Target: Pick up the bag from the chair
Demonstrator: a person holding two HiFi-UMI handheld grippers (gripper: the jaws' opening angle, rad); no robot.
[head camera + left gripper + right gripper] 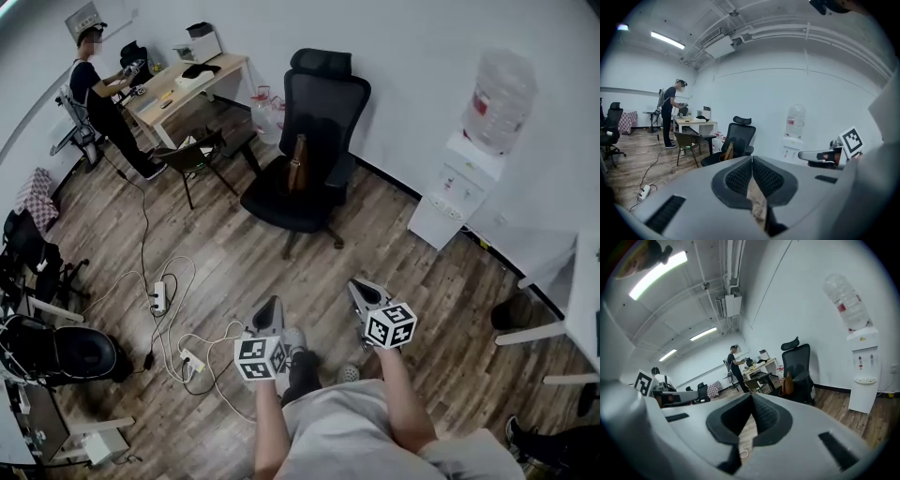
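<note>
The brown bag (298, 164) stood upright on the black chair (323, 103), apparently shut, contents unseen. Well apart from it, left gripper (270, 306) and right gripper (359, 287) were both closed and empty.

mostly matt surfaces from where i sit
the floor (234, 253) looks like grained wood planks; the chair (323, 112) is black mesh and matt plastic, the bag (297, 164) smooth brown leather-like; my left gripper (752, 158) is matt grey plastic with ribbed black pads (738, 178).
</note>
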